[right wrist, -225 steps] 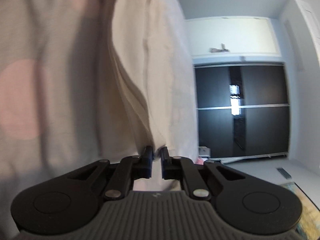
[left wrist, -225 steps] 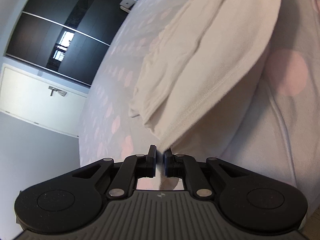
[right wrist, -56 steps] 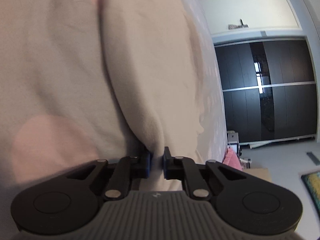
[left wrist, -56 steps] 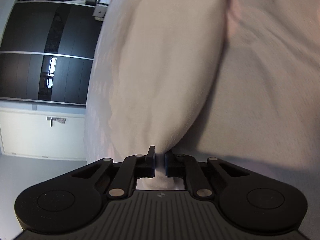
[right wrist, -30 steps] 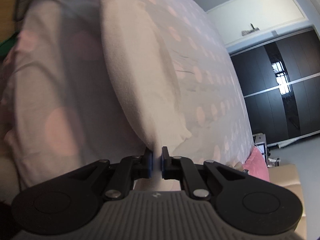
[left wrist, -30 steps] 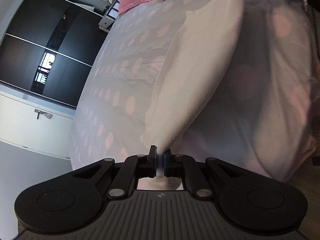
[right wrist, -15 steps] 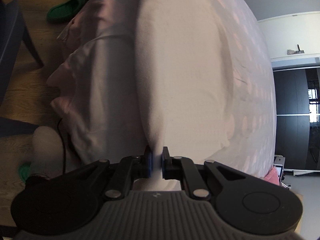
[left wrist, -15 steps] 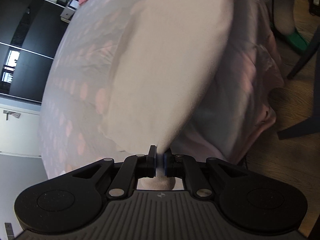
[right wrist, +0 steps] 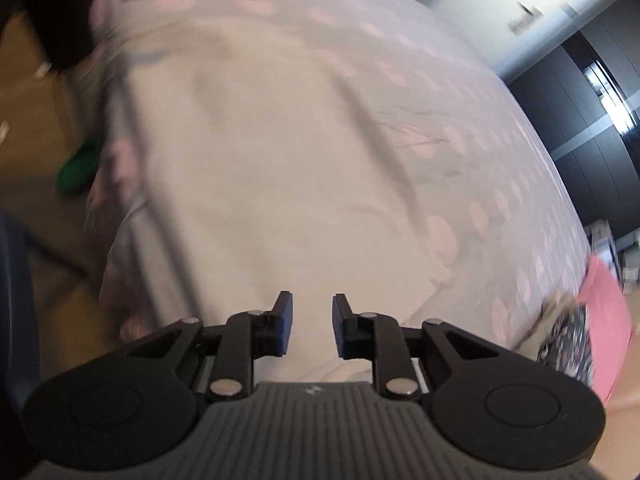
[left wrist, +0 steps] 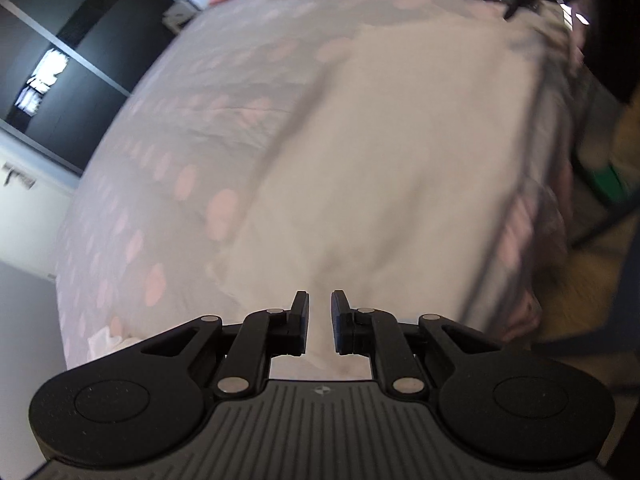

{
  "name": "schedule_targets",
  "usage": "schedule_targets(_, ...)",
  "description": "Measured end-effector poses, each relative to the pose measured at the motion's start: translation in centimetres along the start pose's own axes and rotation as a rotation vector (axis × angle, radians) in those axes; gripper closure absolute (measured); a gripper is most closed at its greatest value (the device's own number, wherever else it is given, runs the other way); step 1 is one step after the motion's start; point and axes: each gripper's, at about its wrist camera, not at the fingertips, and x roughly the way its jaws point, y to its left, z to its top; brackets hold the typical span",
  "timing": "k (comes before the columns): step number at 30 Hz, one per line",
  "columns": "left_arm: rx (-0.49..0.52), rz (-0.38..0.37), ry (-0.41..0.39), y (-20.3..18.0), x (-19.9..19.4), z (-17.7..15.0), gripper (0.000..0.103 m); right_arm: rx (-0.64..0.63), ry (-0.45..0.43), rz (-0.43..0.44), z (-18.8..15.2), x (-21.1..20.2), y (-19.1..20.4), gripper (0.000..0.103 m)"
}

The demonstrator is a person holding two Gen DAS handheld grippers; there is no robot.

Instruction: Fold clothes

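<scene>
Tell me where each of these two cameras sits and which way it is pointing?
Left wrist view: sits on the left gripper, looking forward along its parted fingers, down at the cream garment lying on the dotted bedspread; only the gripper's own black fingers and body show.
Right wrist view: sits on the right gripper, also looking along open fingers down at the same garment, with a pink pillow at the right edge.
Shared: the garment, the bedspread, dark wardrobe doors and a green thing on the floor.
</scene>
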Motion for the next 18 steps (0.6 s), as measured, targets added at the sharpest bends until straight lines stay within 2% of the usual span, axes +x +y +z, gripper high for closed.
schedule_targets(1,-0.046,0.011,-0.002,0.7,-0.1,0.2,0.089,0.062,0.013,-0.012,0.4,0.5,-1.0,0.078)
schedule_targets(4,-0.180,0.033,0.002,2.8,-0.3,0.7,0.088,0.272,0.071,-0.042,1.3,2.7,-4.4,0.060)
schedule_targets(6,-0.265,0.029,0.022,4.0,0.0,0.6,0.087,0.436,0.109,-0.027,1.3,4.3,-6.9,0.058)
schedule_targets(8,-0.347,0.024,0.051,5.3,0.3,0.6,0.086,0.590,0.136,-0.014,0.9,5.5,-9.0,0.044)
schedule_targets(9,-0.380,0.017,0.068,5.8,0.7,0.6,0.084,0.667,0.148,-0.009,0.7,6.1,-10.0,0.042)
schedule_targets(11,-0.443,0.003,0.101,6.7,1.4,0.5,0.078,0.784,0.171,-0.004,0.1,7.1,-11.6,0.028)
schedule_targets(13,-0.500,-0.030,0.133,7.5,2.2,0.4,0.077,0.878,0.181,0.019,-0.5,7.7,-13.3,0.023)
schedule_targets(18,-0.592,-0.111,0.190,9.5,5.6,0.3,0.076,1.027,0.216,0.127,-3.2,11.0,-15.4,0.023)
